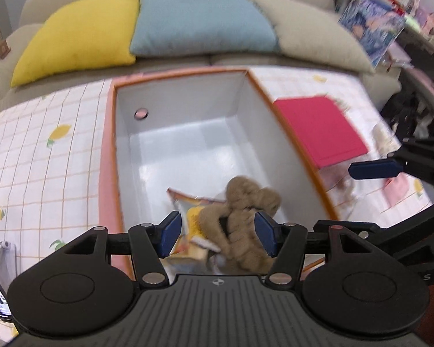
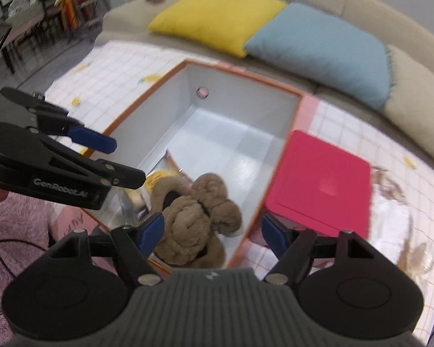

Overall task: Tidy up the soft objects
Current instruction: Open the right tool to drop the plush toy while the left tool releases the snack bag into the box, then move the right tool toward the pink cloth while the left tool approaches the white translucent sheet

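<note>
text: "GenRobot.AI", white lettering | on: side of the black plastic left gripper (image 2: 101, 144), right wrist view | pink surface below it: letters too blurred to read | nothing else legible

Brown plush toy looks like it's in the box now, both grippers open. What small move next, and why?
Probably lift both grippers clear. The brown plush toy lies in the near end of the box, and the left gripper and right gripper stand open with no pad pressing it. Then reach for another item.
</note>
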`<state>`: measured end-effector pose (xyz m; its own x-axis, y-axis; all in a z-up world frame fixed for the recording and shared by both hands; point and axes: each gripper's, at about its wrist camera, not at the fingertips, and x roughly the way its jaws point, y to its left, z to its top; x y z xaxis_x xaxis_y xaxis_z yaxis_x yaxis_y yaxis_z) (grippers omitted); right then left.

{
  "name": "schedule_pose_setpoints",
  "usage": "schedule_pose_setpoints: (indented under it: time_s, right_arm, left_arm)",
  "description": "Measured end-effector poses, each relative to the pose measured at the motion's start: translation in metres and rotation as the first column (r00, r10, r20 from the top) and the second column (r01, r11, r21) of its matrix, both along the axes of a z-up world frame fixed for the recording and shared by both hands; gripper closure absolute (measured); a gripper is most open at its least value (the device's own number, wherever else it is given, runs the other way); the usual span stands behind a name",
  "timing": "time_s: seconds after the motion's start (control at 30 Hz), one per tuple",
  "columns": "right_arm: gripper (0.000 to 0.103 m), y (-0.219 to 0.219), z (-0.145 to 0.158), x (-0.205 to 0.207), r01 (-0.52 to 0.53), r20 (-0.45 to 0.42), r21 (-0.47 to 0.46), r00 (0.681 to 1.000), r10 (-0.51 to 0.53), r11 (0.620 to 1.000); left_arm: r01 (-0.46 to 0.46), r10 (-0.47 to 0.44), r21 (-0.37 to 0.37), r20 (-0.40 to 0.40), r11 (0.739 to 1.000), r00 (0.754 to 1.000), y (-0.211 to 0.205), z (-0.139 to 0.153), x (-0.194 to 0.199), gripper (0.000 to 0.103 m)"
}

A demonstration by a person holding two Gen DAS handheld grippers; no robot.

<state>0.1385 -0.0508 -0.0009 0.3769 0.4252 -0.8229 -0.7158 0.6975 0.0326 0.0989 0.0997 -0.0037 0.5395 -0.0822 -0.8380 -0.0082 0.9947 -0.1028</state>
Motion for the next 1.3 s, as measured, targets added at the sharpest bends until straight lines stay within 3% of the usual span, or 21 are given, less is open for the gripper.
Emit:
schedule_pose_setpoints:
  time_s: [0.17, 0.33, 0.43, 0.57, 0.67, 0.8, 0.9, 1.07, 1.17, 1.3]
  right_arm:
    - [0.030, -0.035, 0.016, -0.021, 0.074, 0.104, 0.072, 0.991, -0.081, 0.995]
    - [0.029, -0.081, 0.025, -0.039, 0.180, 0.173, 0.165, 0.963, -0.208, 0.970]
    - [0.028, -0.108, 0.026, -0.050, 0.270, 0.207, 0.217, 0.926, -0.315, 0.938]
    - [0.027, -0.146, 0.018, -0.064, 0.398, 0.228, 0.295, 0.854, -0.468, 0.869]
    - [0.021, -0.165, 0.008, -0.068, 0.479, 0.229, 0.290, 0.806, -0.546, 0.829]
    - [0.021, -0.182, -0.014, -0.068, 0.575, 0.204, 0.222, 0.763, -0.614, 0.788]
    - [0.022, -0.195, -0.034, -0.067, 0.643, 0.125, 0.158, 0.740, -0.661, 0.750]
    - [0.025, -0.218, -0.056, -0.062, 0.725, -0.003, 0.097, 0.685, -0.728, 0.682]
    - [0.029, -0.227, -0.065, -0.056, 0.745, -0.062, 0.085, 0.667, -0.743, 0.662]
    - [0.029, -0.233, -0.072, -0.049, 0.766, -0.102, 0.076, 0.643, -0.759, 0.639]
  left_arm:
    - [0.019, -0.017, -0.021, 0.102, 1.000, 0.995, -0.019, 0.016, -0.014, 0.035]
    - [0.054, -0.041, -0.061, 0.194, 0.997, 0.980, -0.043, 0.027, -0.026, 0.034]
    - [0.084, -0.056, -0.108, 0.239, 0.991, 0.969, -0.060, 0.030, -0.030, 0.034]
    - [0.114, -0.060, -0.168, 0.296, 0.979, 0.953, -0.077, 0.026, -0.035, 0.033]
    - [0.141, -0.078, -0.194, 0.298, 0.971, 0.951, -0.094, 0.021, -0.033, 0.033]
    - [0.204, -0.136, -0.227, 0.282, 0.952, 0.950, -0.117, 0.011, -0.027, 0.033]
    - [0.240, -0.185, -0.202, 0.259, 0.950, 0.948, -0.137, 0.001, -0.024, 0.034]
    - [0.276, -0.238, -0.241, 0.177, 0.930, 0.955, -0.155, -0.021, -0.015, 0.034]
    - [0.304, -0.276, -0.197, 0.158, 0.932, 0.948, -0.168, -0.033, -0.010, 0.034]
    - [0.394, -0.382, -0.095, 0.125, 0.914, 0.916, -0.189, -0.054, 0.000, 0.027]
